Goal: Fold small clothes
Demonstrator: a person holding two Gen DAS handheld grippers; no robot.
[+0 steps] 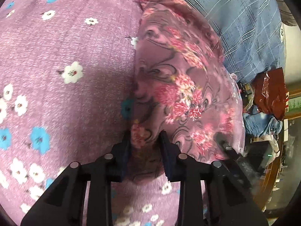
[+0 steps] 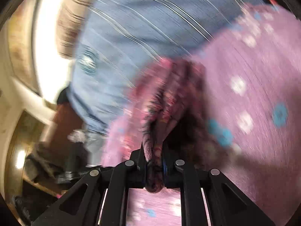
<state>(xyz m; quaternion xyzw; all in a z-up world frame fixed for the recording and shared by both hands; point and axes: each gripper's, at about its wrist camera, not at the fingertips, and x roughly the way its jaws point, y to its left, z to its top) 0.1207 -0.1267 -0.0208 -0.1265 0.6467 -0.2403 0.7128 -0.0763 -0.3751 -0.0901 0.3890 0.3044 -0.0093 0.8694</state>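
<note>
Left tool [image 1: 145, 141]: its two dark jaws stand a little apart with a bunched corner of the floral garment [image 1: 180, 86] between them; the cloth fills the gap and appears pinched, so the tool is judged to be gripping the garment's near edge. Right tool [image 2: 153, 158]: jaws nearly together, clamped on a thick folded ridge of the same pink-flowered fabric, which runs away from the fingertips as a narrow raised pleat; this view is heavily motion-blurred, so finer detail cannot be told.

The garment, a small mauve piece printed with pink blossoms and dark swirls, is held at two points on its edge and hangs or drapes partly lifted above the bed sheet [image 1: 62, 60], a lilac sheet with white and blue flowers. Holding two separated points keeps an edge taut, which is what a clean fold line calls for; the step in hand is judged to be carrying that edge across the garment or laying it down flat.

Beyond the garment, on its far side from the left tool, lies a blue checked quilt [image 1: 244, 24]. To the right of the garment, off the bed edge, sit a red-brown plastic bag [image 1: 269, 92] and crumpled blue denim clothing [image 1: 261, 124], likely further items not yet folded.

Risk: the bunched grip may drag extra layers and leave a wrinkled fold.
</note>
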